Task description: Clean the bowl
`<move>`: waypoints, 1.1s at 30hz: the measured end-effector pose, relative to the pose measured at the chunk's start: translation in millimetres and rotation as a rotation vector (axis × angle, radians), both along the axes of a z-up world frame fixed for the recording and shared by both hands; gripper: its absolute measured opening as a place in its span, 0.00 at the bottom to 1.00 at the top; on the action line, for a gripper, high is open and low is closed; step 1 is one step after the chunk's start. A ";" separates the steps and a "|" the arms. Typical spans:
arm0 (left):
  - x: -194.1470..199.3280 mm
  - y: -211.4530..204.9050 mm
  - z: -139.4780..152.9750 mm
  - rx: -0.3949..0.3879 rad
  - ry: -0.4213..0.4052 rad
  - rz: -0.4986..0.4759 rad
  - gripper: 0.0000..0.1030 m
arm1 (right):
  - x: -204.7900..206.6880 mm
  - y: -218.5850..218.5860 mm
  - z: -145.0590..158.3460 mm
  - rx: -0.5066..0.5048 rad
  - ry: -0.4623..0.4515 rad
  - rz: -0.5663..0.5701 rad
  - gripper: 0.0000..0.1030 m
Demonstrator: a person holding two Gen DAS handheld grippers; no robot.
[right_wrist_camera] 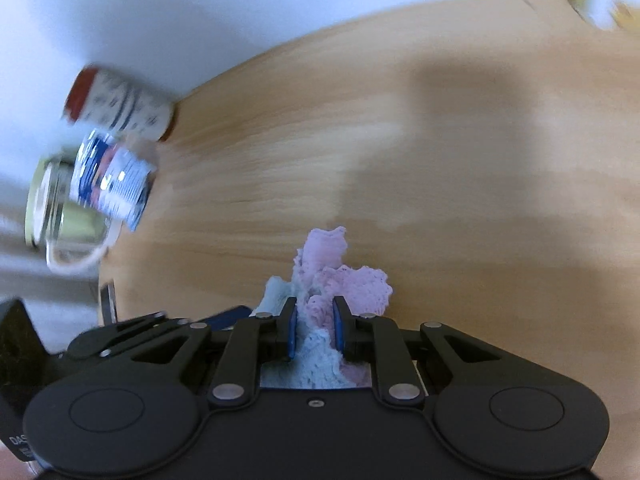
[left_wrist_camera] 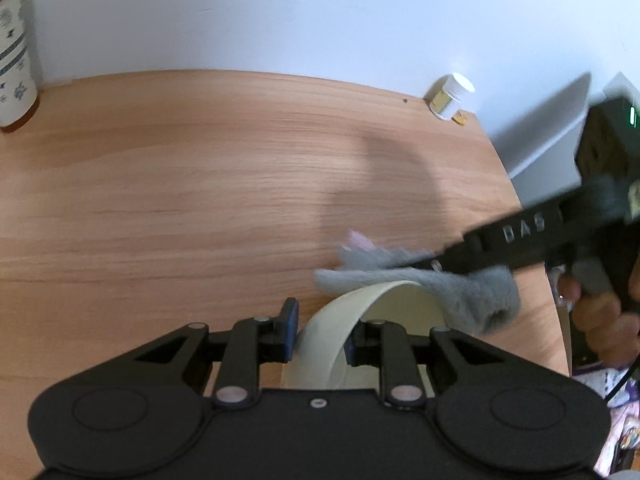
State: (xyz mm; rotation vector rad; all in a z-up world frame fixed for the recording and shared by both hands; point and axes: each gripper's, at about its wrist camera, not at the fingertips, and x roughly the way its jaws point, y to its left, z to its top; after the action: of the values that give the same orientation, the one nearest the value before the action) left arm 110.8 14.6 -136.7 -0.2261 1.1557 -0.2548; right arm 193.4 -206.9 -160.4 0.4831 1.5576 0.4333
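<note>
Left hand-held gripper (left_wrist_camera: 322, 330): jaws closed onto the wall of the cream bowl (left_wrist_camera: 360, 320), one pad outside, one inside the rim. Bowl sits near, low in the left wrist view, tilted so its opening faces right toward the other tool; whether its base touches the tabletop (left_wrist_camera: 180, 200) cannot be told. Likely reason for the grip: steady the bowl and present its inside for wiping.

Right hand-held gripper (right_wrist_camera: 314, 330): jaws narrow, pinching a bunched cloth (right_wrist_camera: 332, 280) that sticks out past the pads. Holding it bunched gives a padded tip to push against the rim.

Left view only: cloth (left_wrist_camera: 460, 284) draped over the bowl's far-right rim, touching it; a hand (left_wrist_camera: 600, 308) on the right tool's grip; small white jar (left_wrist_camera: 450, 100) far right by the wall. Cloth reads grey here.

Right view only: cloth is pink and pale blue; bowl not visible at all. Blurred tin and glass jar (right_wrist_camera: 92, 184) far left. Blur suggests motion; wiping probably under way. Bowl's cleanliness not judgeable.
</note>
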 end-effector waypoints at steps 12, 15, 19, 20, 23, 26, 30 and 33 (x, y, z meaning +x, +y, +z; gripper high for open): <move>-1.7 4.0 11.1 -0.043 -0.027 0.032 0.20 | -36.4 -39.7 -21.2 0.113 0.108 -0.258 0.19; -3.6 1.5 12.0 -0.041 -0.028 0.024 0.20 | -29.4 -34.4 -11.5 0.106 0.078 -0.236 0.19; -6.0 -1.8 12.6 -0.031 -0.025 0.008 0.20 | -16.0 -21.4 1.5 0.110 0.035 -0.196 0.19; -6.4 -2.4 12.2 -0.030 -0.023 0.005 0.20 | -13.6 -17.6 4.4 0.110 0.025 -0.186 0.19; -7.2 -4.4 9.9 -0.031 -0.013 -0.002 0.20 | -5.5 -0.1 15.8 0.102 -0.016 -0.134 0.19; -7.9 -6.3 7.6 -0.031 -0.003 -0.009 0.20 | -0.3 17.1 25.4 0.101 -0.051 -0.078 0.19; -9.2 -7.1 4.8 -0.038 0.007 -0.013 0.20 | 1.4 39.2 38.5 0.097 -0.095 0.010 0.19; -9.8 -3.8 2.5 -0.055 0.017 -0.003 0.21 | 0.3 52.7 44.9 0.051 -0.136 0.078 0.18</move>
State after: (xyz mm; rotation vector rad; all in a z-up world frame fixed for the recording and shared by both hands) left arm 101.0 10.7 -134.3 -0.2757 1.1669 -0.2882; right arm 193.7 -154.2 -115.6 0.4238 1.4400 0.5563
